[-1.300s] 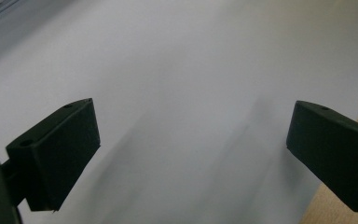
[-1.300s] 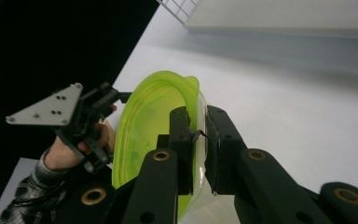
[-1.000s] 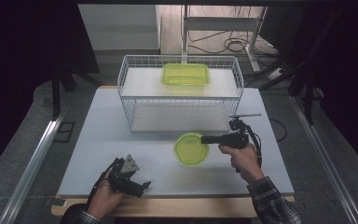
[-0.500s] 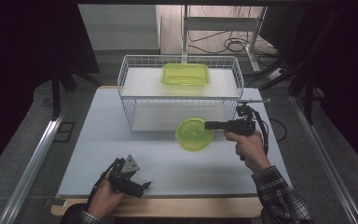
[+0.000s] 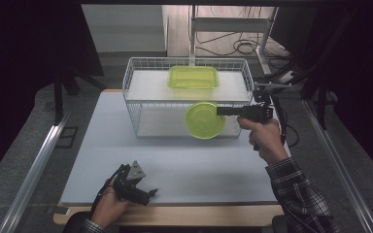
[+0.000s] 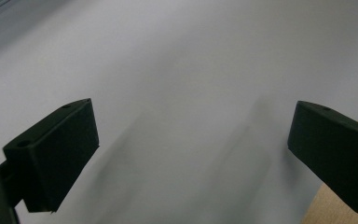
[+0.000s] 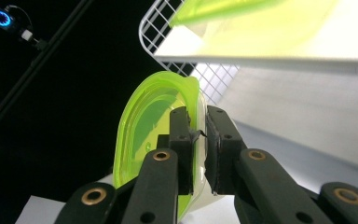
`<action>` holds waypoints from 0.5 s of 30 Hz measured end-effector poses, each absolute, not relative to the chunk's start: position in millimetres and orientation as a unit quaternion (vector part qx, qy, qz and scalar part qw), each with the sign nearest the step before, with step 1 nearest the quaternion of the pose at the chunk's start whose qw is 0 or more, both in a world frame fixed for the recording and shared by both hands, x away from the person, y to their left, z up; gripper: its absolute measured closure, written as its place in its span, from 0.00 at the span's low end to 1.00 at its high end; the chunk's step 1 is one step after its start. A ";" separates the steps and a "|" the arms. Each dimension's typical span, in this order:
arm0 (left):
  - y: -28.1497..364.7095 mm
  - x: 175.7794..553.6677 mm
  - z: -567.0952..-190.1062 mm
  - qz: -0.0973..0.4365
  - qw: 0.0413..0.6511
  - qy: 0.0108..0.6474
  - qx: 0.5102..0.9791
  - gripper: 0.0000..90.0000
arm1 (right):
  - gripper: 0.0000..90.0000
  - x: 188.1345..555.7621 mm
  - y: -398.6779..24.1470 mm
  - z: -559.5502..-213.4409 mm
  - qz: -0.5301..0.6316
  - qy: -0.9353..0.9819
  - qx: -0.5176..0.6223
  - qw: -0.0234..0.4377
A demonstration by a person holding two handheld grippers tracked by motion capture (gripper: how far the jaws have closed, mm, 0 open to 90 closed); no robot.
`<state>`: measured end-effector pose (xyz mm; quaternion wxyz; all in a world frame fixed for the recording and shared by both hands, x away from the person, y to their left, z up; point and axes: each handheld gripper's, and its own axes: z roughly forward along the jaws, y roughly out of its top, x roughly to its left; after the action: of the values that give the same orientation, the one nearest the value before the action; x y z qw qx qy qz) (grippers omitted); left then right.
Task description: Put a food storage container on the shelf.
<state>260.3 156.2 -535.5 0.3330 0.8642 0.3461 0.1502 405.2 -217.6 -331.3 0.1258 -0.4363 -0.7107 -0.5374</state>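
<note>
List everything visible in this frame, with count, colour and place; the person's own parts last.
Table: one, pale grey top, centre.
Wire rack: one, white, far half of the table.
Rectangular container: one, lime green, on the rack's top shelf.
Round bowl: one, lime green, held up in front of the rack.
Right gripper: black, fingers clamped on the bowl's rim.
Left gripper: black, fingers apart, low over the table's near edge.
Plaid sleeve: one, right forearm.
</note>
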 end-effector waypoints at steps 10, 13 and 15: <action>156.5 260.7 -535.6 0.147 0.335 0.349 0.863 0.02 | 0.90 416.5 -213.7 -296.4 -0.557 -0.699 -0.435 0.113; 156.3 260.8 -535.8 0.146 0.335 0.349 0.863 0.02 | 0.91 420.4 -211.2 -287.2 -0.563 -0.695 -0.434 0.110; 156.3 260.8 -535.8 0.146 0.334 0.349 0.863 0.02 | 0.91 423.6 -208.7 -280.5 -0.567 -0.692 -0.434 0.103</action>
<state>260.8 156.3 -535.8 0.3343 0.8633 0.3488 0.1458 423.6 -208.7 -280.5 0.1035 -0.4340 -0.6920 -0.5674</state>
